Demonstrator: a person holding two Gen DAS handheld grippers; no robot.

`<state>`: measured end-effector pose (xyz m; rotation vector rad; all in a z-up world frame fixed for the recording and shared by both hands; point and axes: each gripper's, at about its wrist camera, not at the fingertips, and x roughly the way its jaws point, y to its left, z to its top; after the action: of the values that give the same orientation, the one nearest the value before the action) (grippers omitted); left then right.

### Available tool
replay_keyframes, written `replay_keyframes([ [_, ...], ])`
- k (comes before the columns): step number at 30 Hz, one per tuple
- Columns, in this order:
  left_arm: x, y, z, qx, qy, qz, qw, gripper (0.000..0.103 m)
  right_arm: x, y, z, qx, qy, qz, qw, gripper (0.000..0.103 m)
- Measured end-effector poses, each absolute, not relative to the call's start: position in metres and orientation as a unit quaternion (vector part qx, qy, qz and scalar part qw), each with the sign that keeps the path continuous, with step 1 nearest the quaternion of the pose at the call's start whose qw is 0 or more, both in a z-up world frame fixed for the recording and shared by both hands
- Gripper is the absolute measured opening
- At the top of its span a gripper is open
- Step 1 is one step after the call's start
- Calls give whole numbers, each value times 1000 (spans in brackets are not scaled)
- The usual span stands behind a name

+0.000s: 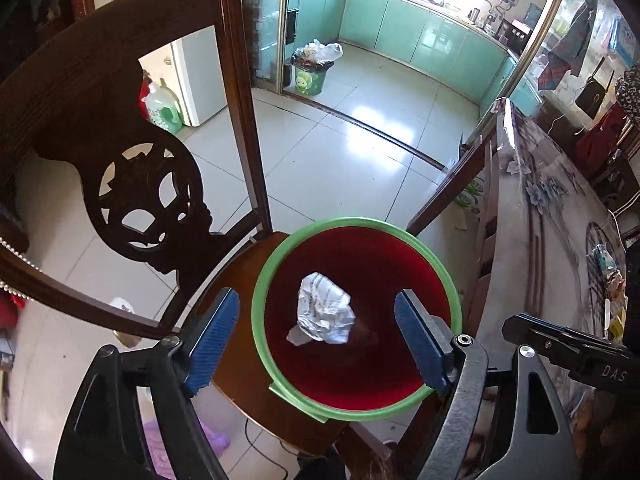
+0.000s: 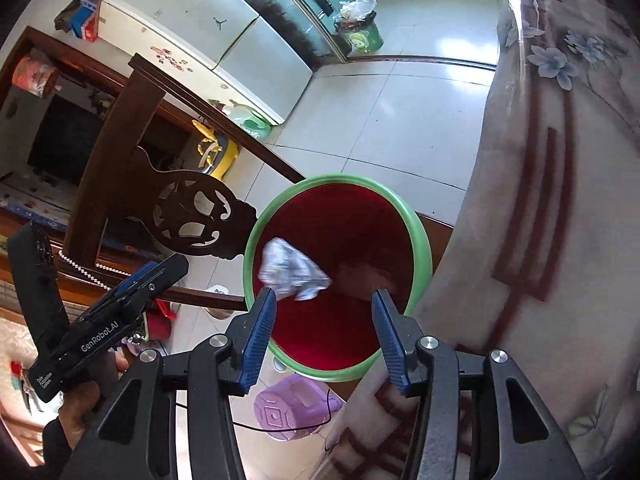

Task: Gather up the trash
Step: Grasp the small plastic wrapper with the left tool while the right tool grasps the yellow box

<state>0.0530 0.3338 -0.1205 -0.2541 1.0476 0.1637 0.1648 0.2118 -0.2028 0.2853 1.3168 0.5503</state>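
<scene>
A crumpled white paper wad (image 1: 325, 309) lay inside a red bin with a green rim (image 1: 256, 280), which stood on a dark wooden chair (image 1: 120, 120). The left gripper (image 1: 318, 338) hung above it, jaws wide apart, gripping nothing. The right gripper (image 2: 324, 338) was half open and empty. Only the right wrist view showed a white fridge (image 2: 224, 32) and a purple jug (image 2: 292, 404) on the floor; only the left showed kitchen cabinets (image 1: 400, 32).

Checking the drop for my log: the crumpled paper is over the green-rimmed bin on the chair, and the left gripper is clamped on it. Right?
Not quite. In the left wrist view the left gripper is open, clear of the crumpled paper. The paper is over the green-rimmed bin on the chair.
</scene>
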Motion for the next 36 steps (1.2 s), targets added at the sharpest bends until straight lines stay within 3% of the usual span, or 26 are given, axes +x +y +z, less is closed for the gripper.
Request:
replay_keyframes([
  [10,27,235,-63,-119,448,-13,886,80,99,81,-113,149,528,230,804,49],
  [15,15,162,-50,-117,444,-71,885,82,70,-26,-81,138,506,166,835,58],
  [19,6,101,-49,-116,455,-109,876,83,65,-117,-69,66,515,111,847,63],
  [26,-2,17,-61,-120,488,-151,851,84,109,-223,-104,-105,577,91,805,63],
  [34,9,-32,-84,-134,534,-142,823,84,158,-237,-169,-172,610,127,763,64],
  [36,14,-43,-90,-124,543,-135,819,84,161,-240,-175,-149,610,142,765,59],
])
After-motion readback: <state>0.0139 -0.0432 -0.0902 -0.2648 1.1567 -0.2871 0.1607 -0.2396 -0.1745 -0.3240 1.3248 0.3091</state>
